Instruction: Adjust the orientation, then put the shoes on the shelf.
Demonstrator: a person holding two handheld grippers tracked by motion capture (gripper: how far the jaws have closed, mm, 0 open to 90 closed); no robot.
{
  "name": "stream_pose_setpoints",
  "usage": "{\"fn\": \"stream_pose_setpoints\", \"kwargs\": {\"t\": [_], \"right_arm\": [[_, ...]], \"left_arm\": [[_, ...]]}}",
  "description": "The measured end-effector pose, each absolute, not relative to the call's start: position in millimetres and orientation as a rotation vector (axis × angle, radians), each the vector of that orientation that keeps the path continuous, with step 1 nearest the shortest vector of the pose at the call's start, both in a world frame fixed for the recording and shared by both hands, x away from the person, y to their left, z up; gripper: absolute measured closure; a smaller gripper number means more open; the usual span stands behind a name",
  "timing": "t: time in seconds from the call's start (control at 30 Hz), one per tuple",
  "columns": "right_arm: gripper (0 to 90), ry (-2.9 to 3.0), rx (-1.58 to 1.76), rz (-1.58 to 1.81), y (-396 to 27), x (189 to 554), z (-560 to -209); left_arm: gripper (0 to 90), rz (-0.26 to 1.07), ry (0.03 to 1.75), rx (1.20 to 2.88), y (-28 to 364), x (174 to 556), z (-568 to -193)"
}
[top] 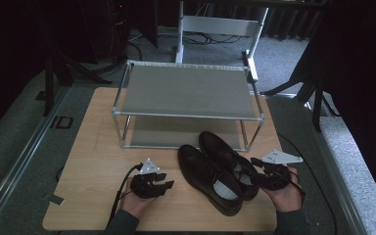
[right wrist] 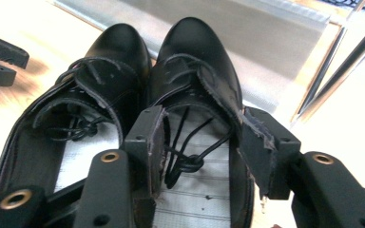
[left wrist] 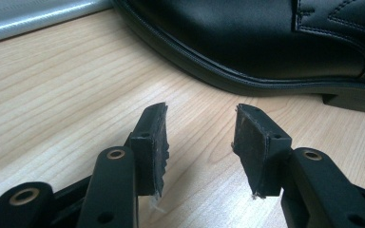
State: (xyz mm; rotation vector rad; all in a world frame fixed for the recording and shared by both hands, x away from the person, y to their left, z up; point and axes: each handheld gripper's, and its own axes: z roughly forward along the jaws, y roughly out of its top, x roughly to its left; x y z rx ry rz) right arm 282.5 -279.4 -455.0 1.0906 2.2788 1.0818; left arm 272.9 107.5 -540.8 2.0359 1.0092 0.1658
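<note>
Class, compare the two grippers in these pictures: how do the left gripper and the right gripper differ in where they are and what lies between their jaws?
1. The left gripper sits beside the left shoe, apart from it; the right gripper is at the right shoe.
2. In the left gripper view, bare table lies between the left gripper's jaws; the right gripper's jaws straddle the right shoe's outer wall.

Both stand open.

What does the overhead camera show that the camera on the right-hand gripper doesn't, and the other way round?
The high view alone takes in the whole wooden table, the two-shelf rack's top shelf and both hands with their grippers: the left gripper open beside the shoes, the right gripper at the right shoe.

The right gripper view alone looks into that shoe: its pale insole, loose laces and one jaw inside the opening, the other outside.

Both show the left shoe, the rack's lower shelf and the table.
</note>
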Motion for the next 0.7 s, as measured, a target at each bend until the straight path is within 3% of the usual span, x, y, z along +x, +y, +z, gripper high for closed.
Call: {"fn": "stream_pose_setpoints", "kwargs": {"t": [0.33,0.7], "right_arm": [[43.5,2.305,1.131,1.105,-273.6,269.4,-451.6],[46.7,2.385,1.161,1.043,-266.6,260.5,-453.4]], "left_arm": [[54.0,0.168,0.974,2.047,101.6,269.5,-539.1],[51.9,0.172,0.948,2.064,96.8,268.0,-539.0]]}}
